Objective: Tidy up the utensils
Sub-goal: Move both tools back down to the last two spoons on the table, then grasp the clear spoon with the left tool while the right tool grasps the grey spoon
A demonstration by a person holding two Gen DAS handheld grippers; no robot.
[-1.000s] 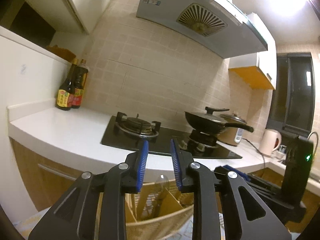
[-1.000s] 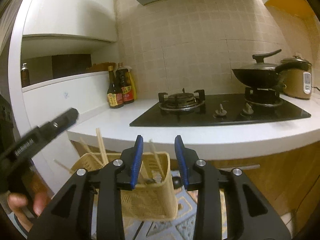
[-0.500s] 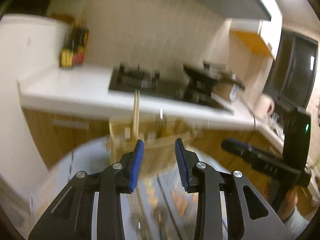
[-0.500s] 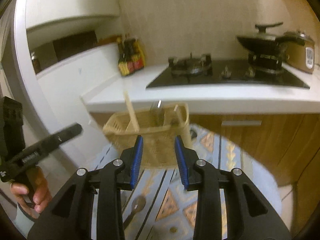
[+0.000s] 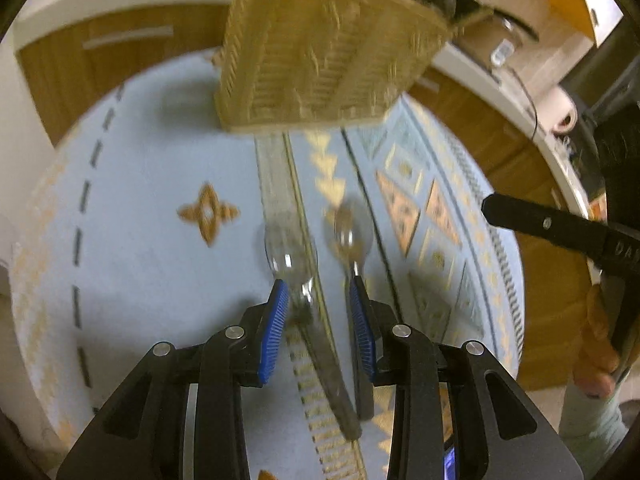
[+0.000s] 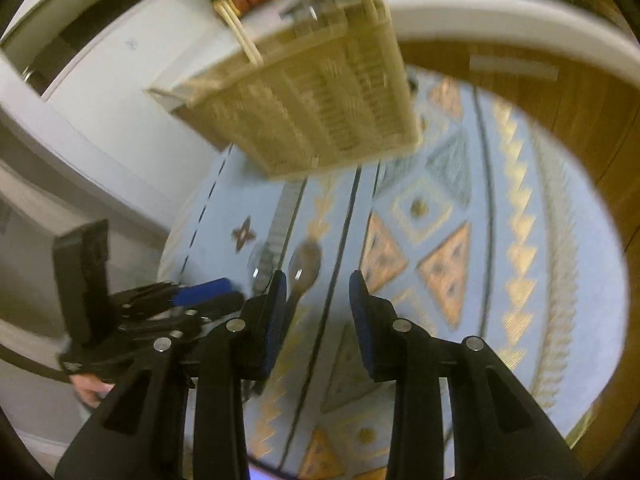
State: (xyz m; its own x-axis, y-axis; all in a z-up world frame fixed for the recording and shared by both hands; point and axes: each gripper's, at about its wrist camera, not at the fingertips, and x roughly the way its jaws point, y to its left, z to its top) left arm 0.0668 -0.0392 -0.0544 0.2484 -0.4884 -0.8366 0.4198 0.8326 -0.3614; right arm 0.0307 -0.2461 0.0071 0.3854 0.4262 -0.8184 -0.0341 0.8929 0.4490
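- Two spoons flat on the patterned rug, side by side, bowls toward the woven basket [image 5: 320, 52] that stands beyond them with chopsticks [image 6: 240, 28] poking out
- Left spoon [image 5: 292, 256] and right spoon [image 5: 352, 236]: likely thin metal, light, stiff and slippery, lying low against soft pile
- Left gripper [image 5: 318, 300] spread wide, holding nothing, hovering over both handles
- Right gripper [image 6: 318, 292] likewise gaping and empty, the spoons just ahead and left of it
- Best taken across the narrow neck or mid-handle, one spoon at a time, fingers pressed down into the rug to get under the edges
- Likely to swing or slip if pinched at the handle tip
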